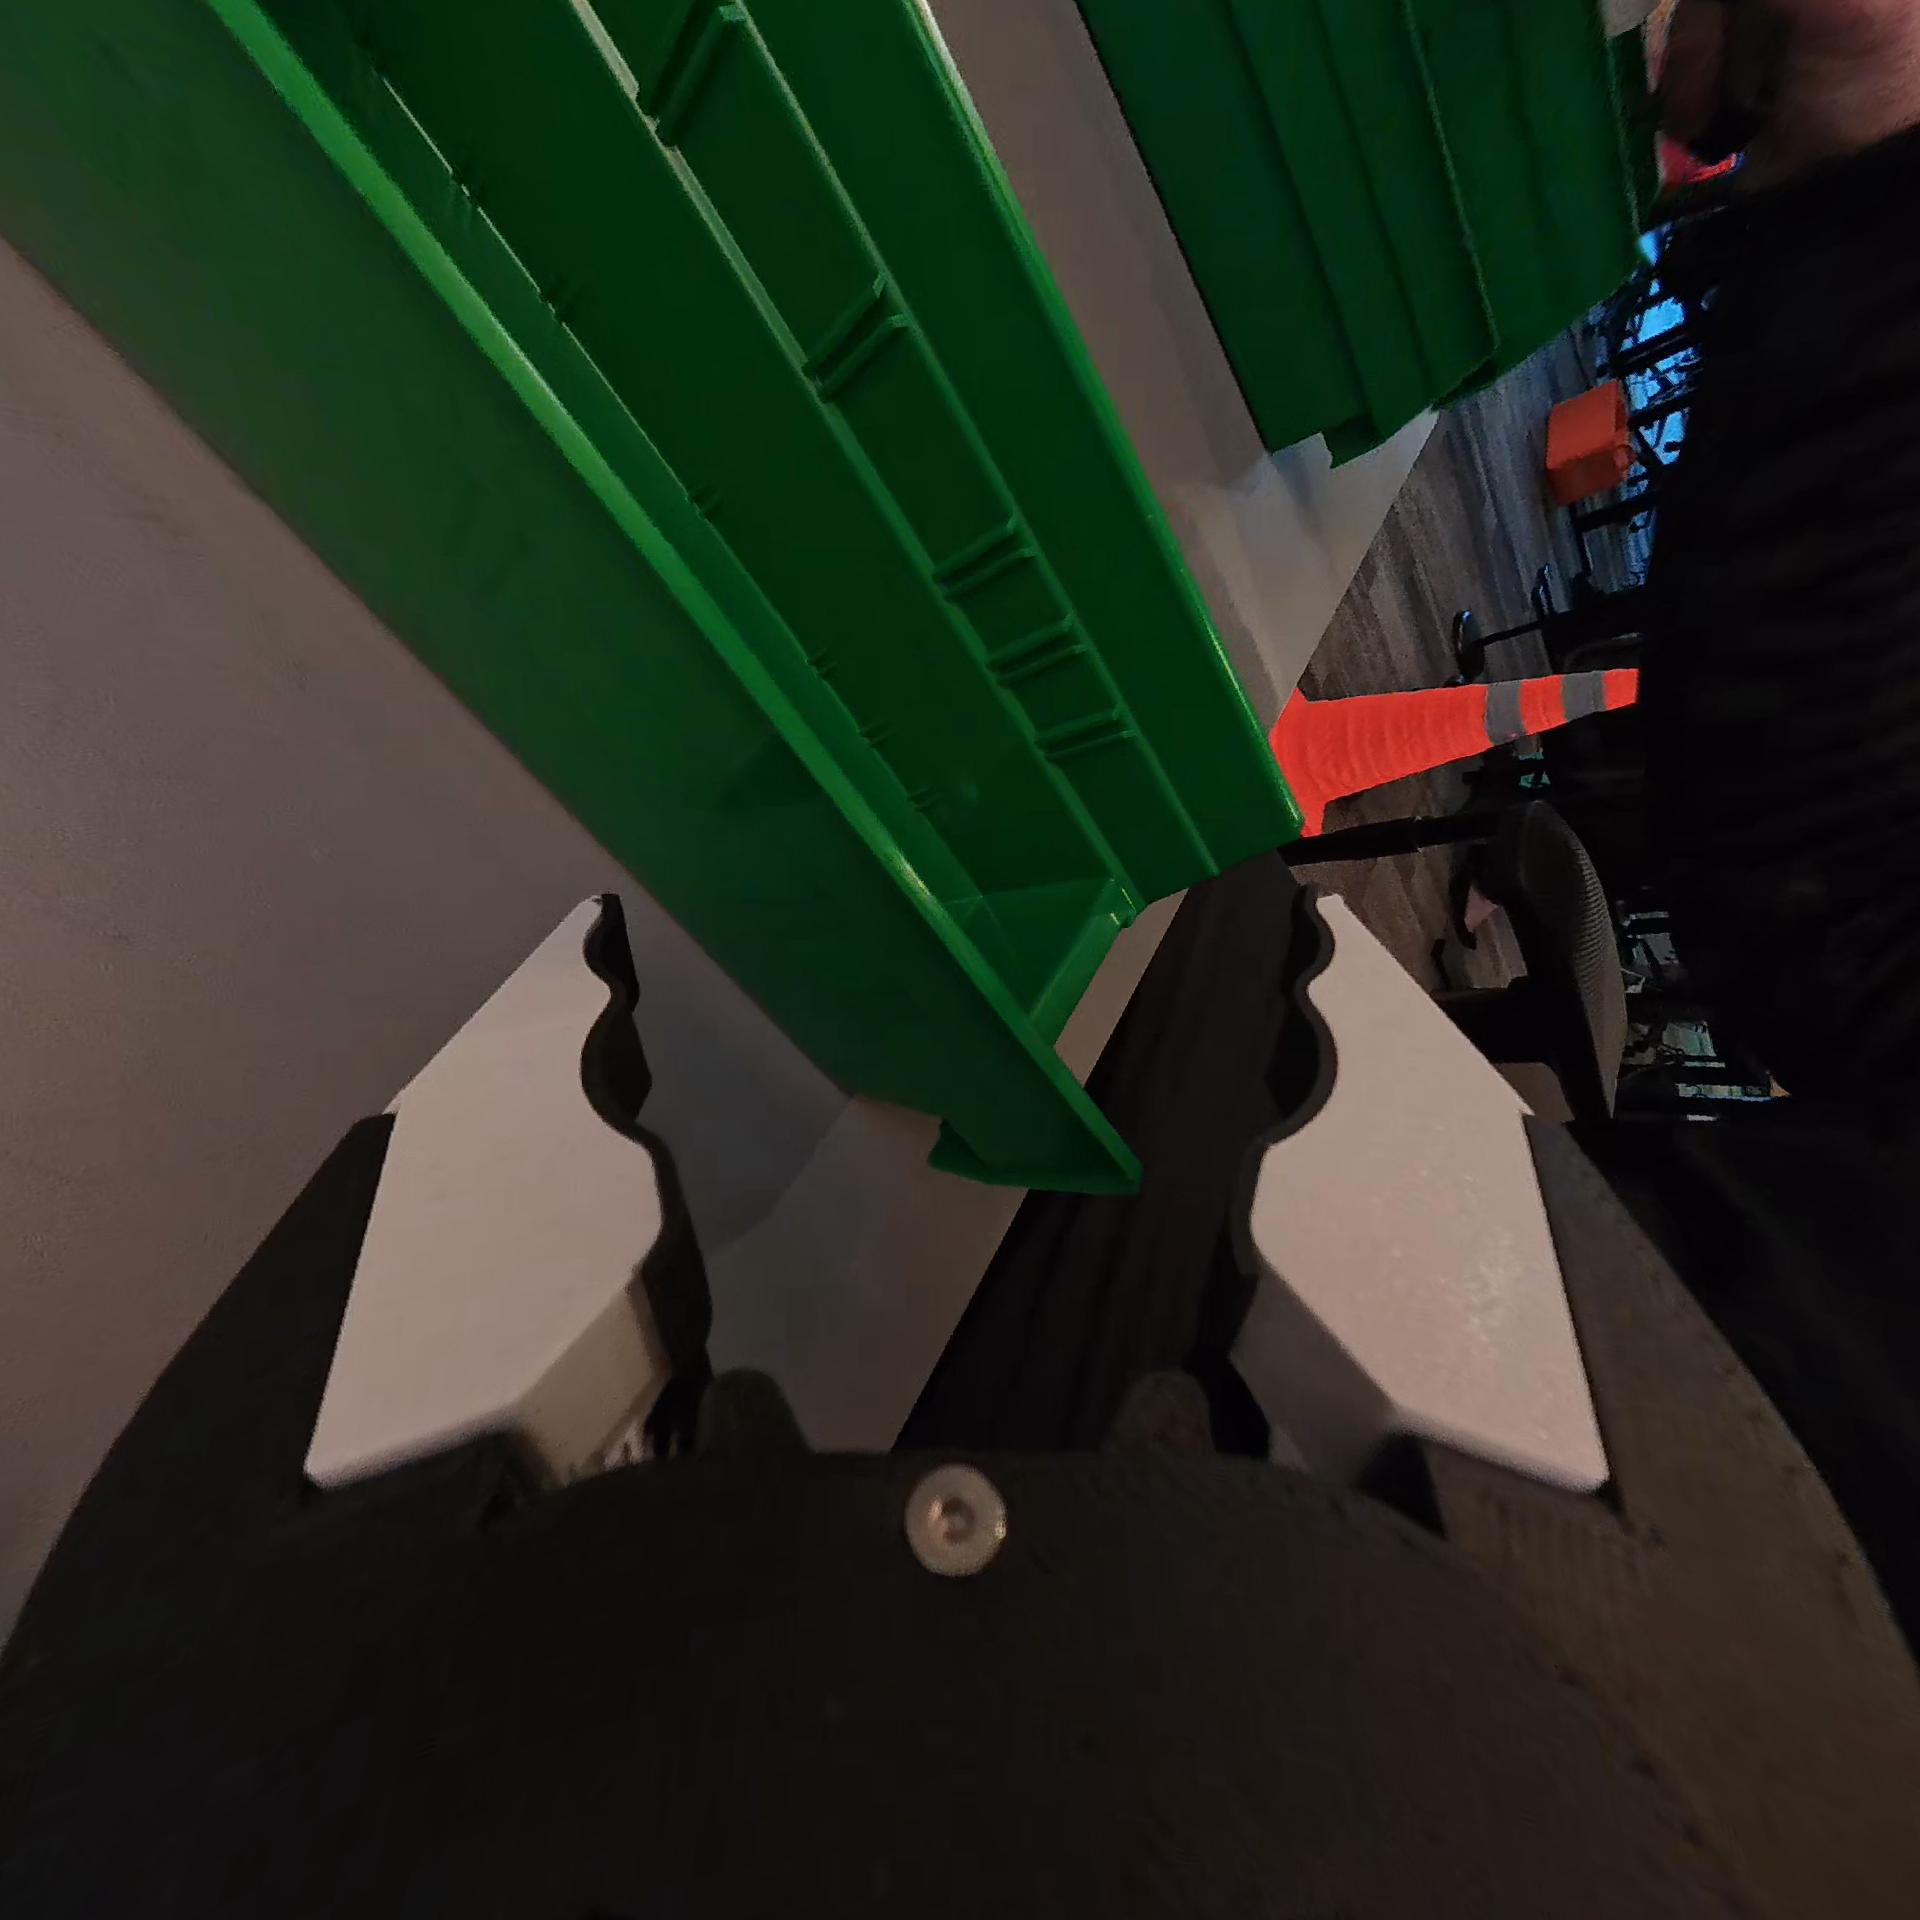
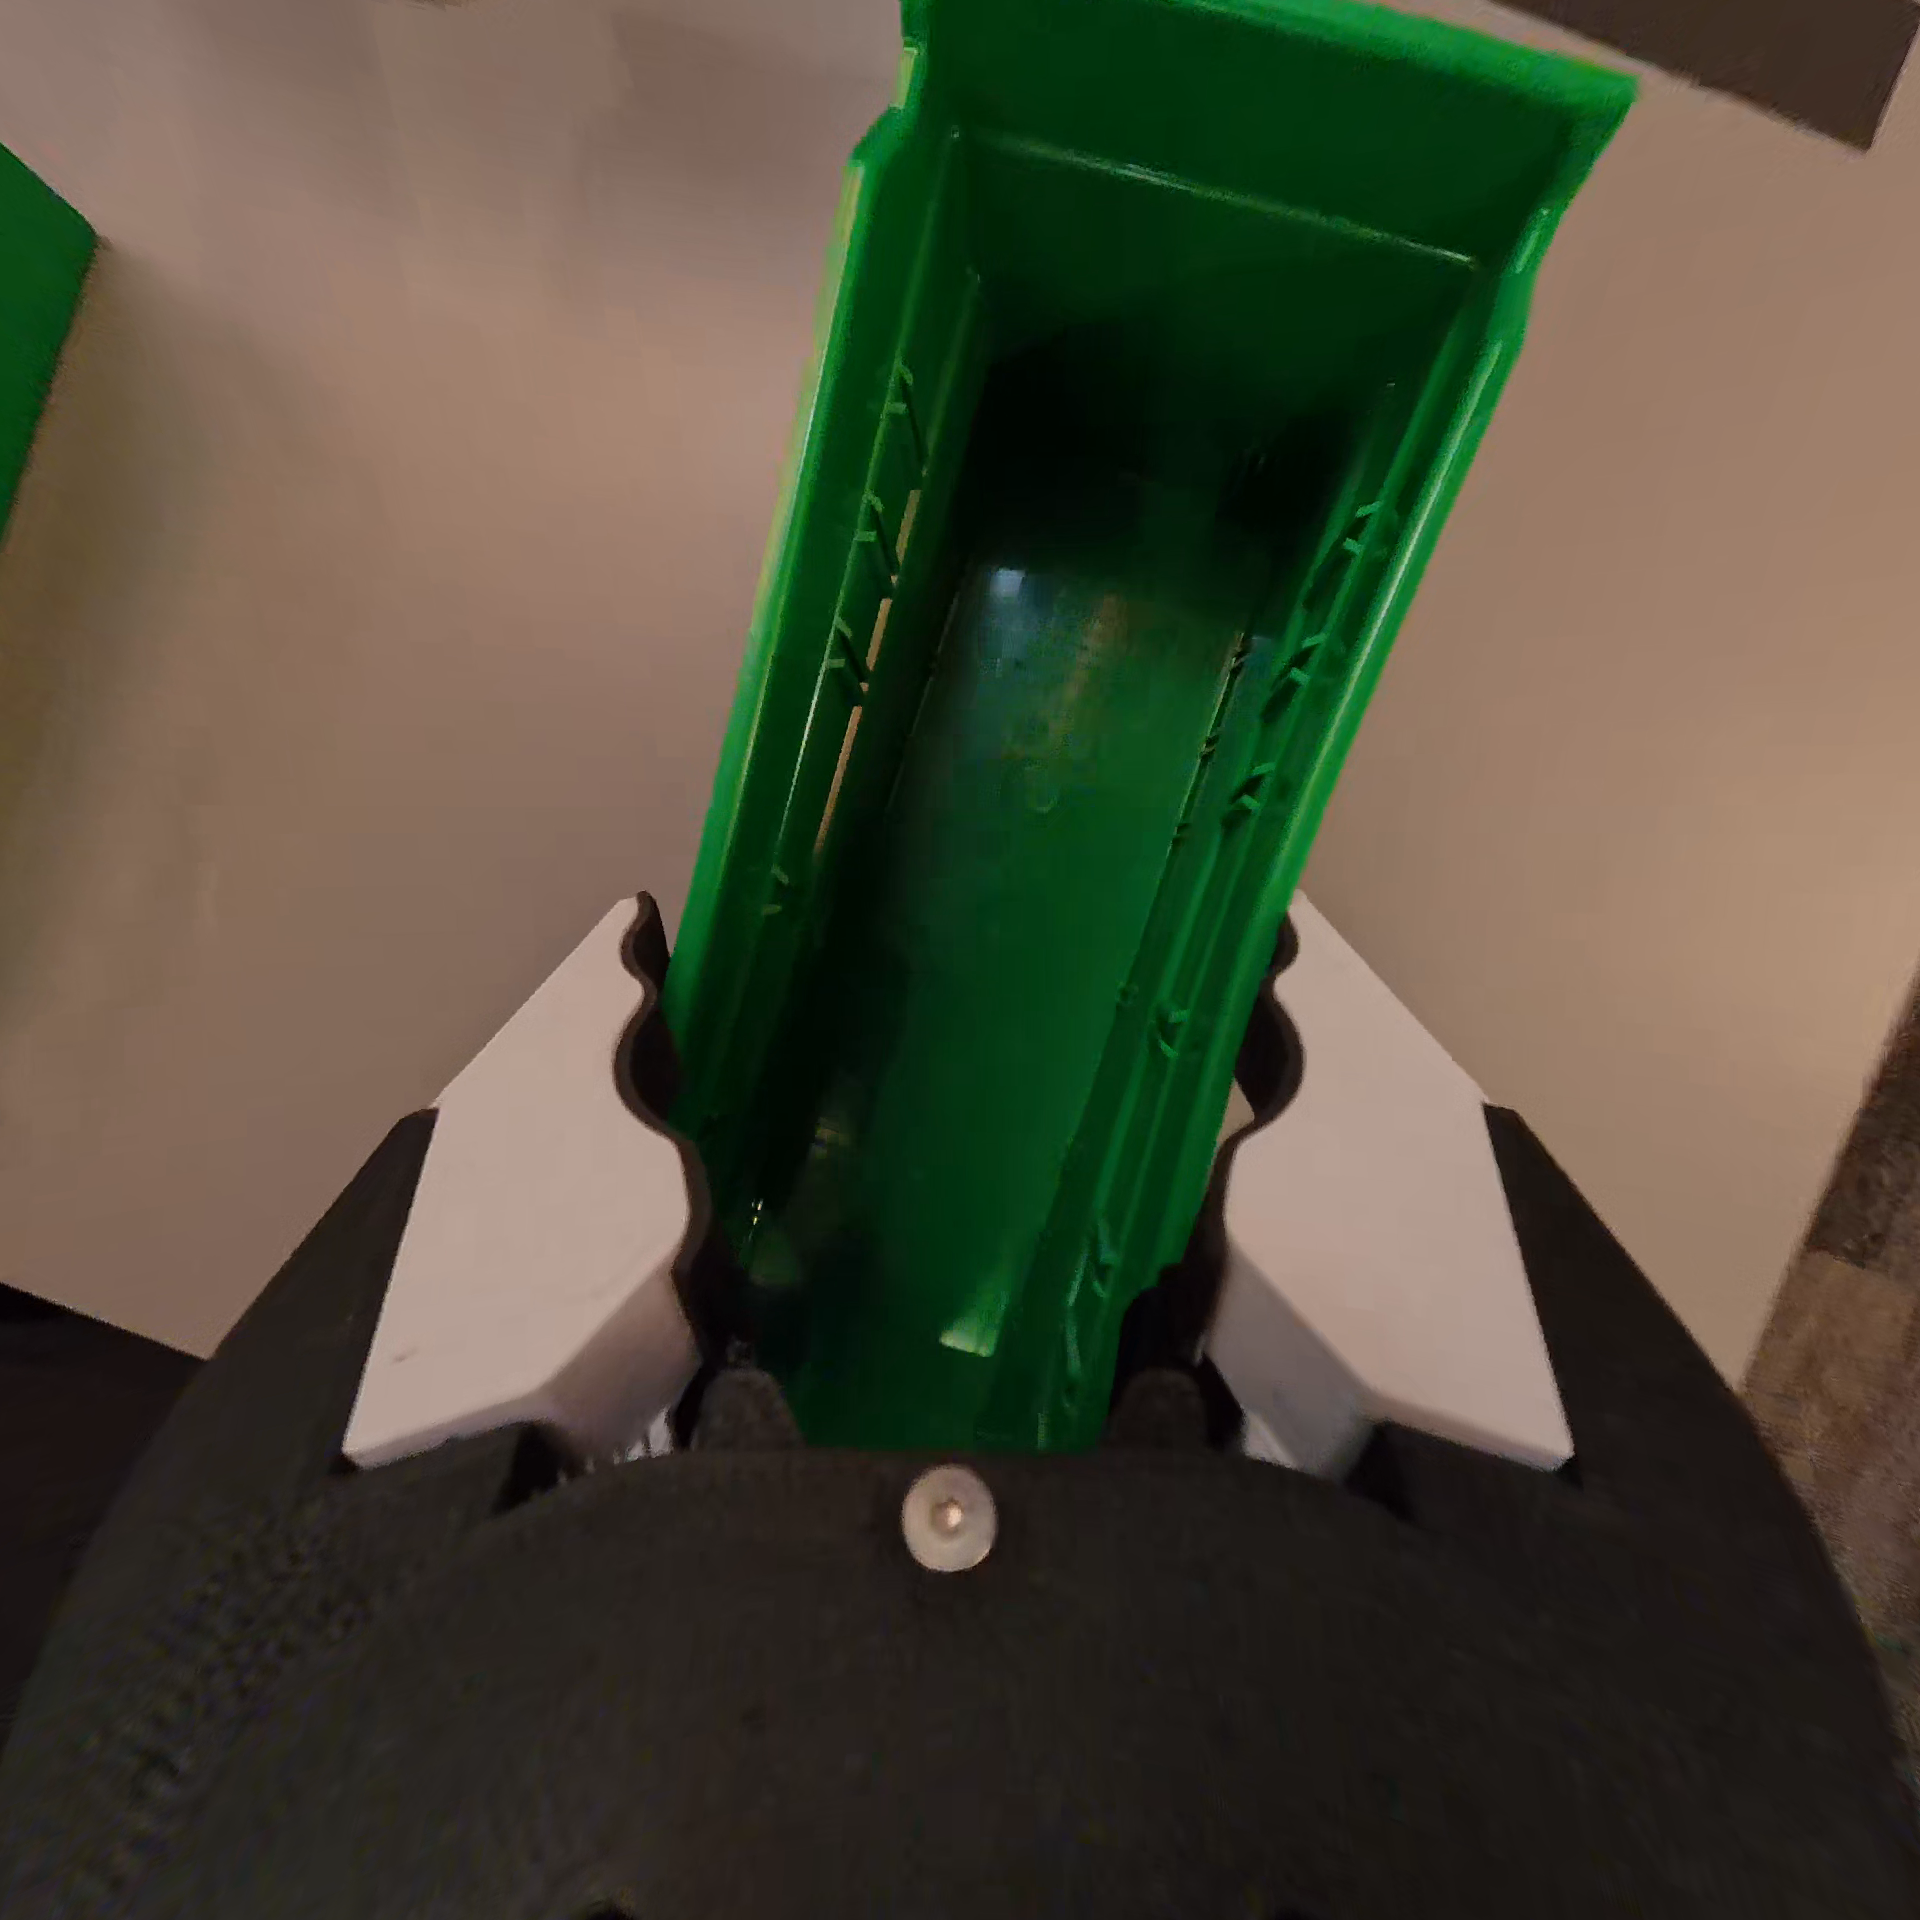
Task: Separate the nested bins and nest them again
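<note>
Right wrist view: long narrow green bin (image 2: 1091,727), open side toward the camera, smooth glossy floor, short ribs in rows along both long walls, flanged rim. It runs from between the fingers out over the pale table (image 2: 364,623). Right gripper (image 2: 961,1039): jaws pinching the bin across its width, the wavy black pads (image 2: 655,1049) against both outer side walls. The bin's near end is hidden behind the gripper body. A second patch of green (image 2: 36,343) is cut off at the left edge; cannot tell its shape.

Left wrist view: another green bin (image 1: 727,520) slants across the frame with its ribbed rim and side wall showing, its near corner lying between the fingers. Left gripper (image 1: 961,1039): jaws spread, and contact with the bin cannot be made out. Its far end is cut off at the top. A further green bin (image 1: 1403,208) sits at the top right, partly out of frame. An orange cone (image 1: 1403,738) stands on the floor beyond the table edge.

Gripper bodies are matte black, finger blocks white.
</note>
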A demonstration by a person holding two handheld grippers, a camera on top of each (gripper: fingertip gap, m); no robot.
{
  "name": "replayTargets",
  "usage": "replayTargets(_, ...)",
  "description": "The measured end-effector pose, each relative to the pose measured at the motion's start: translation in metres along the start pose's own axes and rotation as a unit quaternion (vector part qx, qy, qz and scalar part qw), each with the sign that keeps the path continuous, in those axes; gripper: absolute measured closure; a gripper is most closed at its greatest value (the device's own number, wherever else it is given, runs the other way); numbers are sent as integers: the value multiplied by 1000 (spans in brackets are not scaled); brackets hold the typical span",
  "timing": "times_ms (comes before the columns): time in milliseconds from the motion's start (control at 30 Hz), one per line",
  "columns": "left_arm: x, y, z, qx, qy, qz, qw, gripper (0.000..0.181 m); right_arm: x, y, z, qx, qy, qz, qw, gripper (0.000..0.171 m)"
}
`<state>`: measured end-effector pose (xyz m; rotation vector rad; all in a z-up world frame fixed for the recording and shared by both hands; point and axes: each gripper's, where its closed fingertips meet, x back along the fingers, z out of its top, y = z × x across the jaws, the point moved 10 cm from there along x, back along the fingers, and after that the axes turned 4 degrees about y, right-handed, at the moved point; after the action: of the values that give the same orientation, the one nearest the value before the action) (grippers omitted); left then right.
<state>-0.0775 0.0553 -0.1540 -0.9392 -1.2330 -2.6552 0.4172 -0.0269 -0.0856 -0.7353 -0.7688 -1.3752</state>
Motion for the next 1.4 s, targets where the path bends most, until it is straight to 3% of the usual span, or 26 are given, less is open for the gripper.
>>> replayTargets(33, 0, 0, 0, 0, 1, 0, 1000, 59, -6, 2, -4, -11, 0, 9, 1000, 59)
replayTargets(167, 1, 0, 1, 0, 4, 1, 1000, 60, -18, 5, -10, -12, 10, 8, 1000, 48)
replayTargets(267, -1, 1, 2, -1, 2, 0, 1000, 59, -19, 9, -7, -6, -29, -23, 999, 18)
replayTargets(400, -8, 2, -3, 8, -14, -19, 1000, 61, 14, -13, 16, 33, 28, -86, 995, 16)
replayTargets(567, -29, 18, -4, 11, -16, -77, 997, 58, 34, -115, 47, 67, 67, 92, 991, 31)
replayTargets(733, -56, 43, -8, 2, -35, -133, 990, 54, -9, -214, 54, 124, 8, 198, 972, 24)
replayTargets(833, -55, 39, -12, 5, -62, -119, 991, 55, -46, -249, 59, 142, -33, 189, 971, 16)
replayTargets(1000, -6, 31, -7, -20, -116, -18, 993, 74, -83, -298, 73, 157, -58, 138, 976, 15)
replayTargets(1067, 22, 33, 0, -38, -127, 23, 991, 73, -100, -311, 71, 172, -95, 105, 975, 15)
replayTargets(1167, 61, 34, 11, -46, -77, 43, 995, 70, -117, -323, 68, 184, -127, 95, 970, 17)
replayTargets(1300, 98, 29, 14, -42, -42, 58, 997, 69, -112, -313, 71, 238, -156, 101, 953, 37)
replayTargets(1400, 121, 21, 14, -40, -25, 78, 996, 65, -108, -297, 65, 274, -178, 113, 938, 33)
